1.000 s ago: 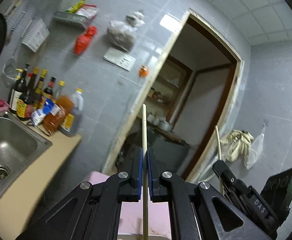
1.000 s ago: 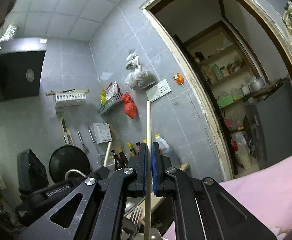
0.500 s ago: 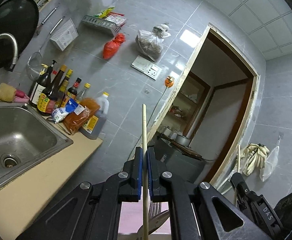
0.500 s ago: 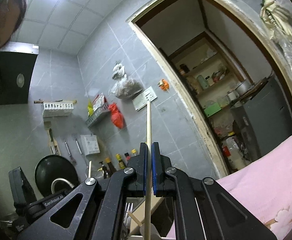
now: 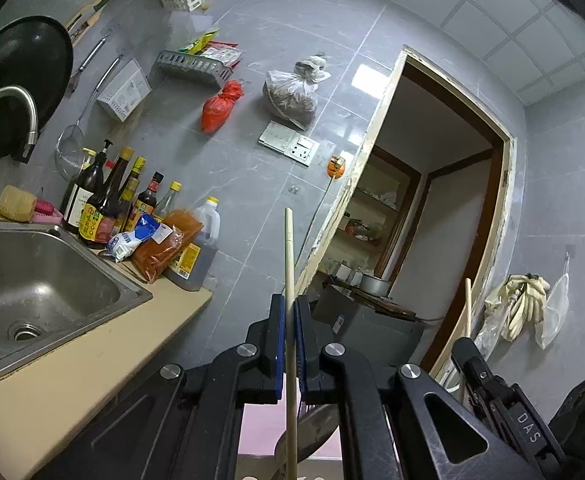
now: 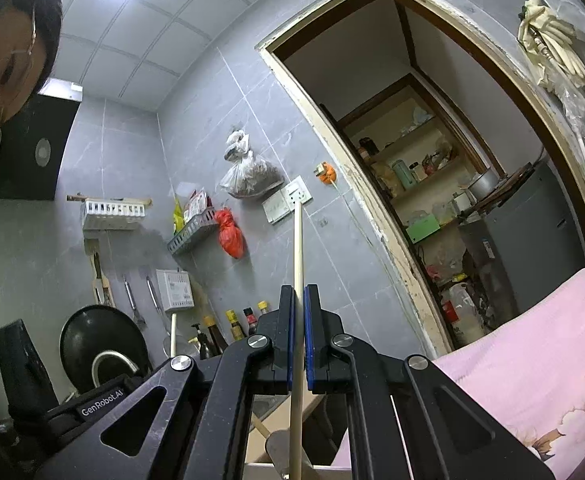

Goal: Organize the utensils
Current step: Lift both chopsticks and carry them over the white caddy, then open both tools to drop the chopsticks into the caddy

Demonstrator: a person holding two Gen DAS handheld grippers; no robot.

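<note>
- Wooden and pale, one chopstick (image 5: 289,280) stands upright, clamped tight between the blue pads of the left gripper (image 5: 288,308), its tip poking well above the jaws.
- Over on the other side, the right gripper (image 6: 299,300) is pinched shut on a second chopstick (image 6: 298,248), upright too, top end level with the wall socket (image 6: 296,194) behind it.
- Both sticks run down past the bottom edge of their views, so their lower ends are out of sight.
- Below the left jaws, a flat metal spatula blade (image 5: 312,428) sits close against the stick, with a pink cloth (image 5: 258,430) behind it.
- That same pink cloth fills the lower right of the right wrist view, floral print showing.
- To the left lies a steel sink (image 5: 32,280) sunk in a beige counter (image 5: 92,360), and a cluster of sauce bottles (image 5: 104,200) crowds its far corner beside a red chilli bag (image 5: 168,244).
- Up on the grey tiled wall: a black wok (image 5: 16,84), a strainer (image 5: 68,152), a red bag (image 5: 218,106) and a clear bag (image 5: 292,92) hanging.
- Straight ahead, an open doorway (image 5: 432,220) with shelves inside.
- From the left wrist view the right gripper shows at lower right, its stick rising before the door frame.
</note>
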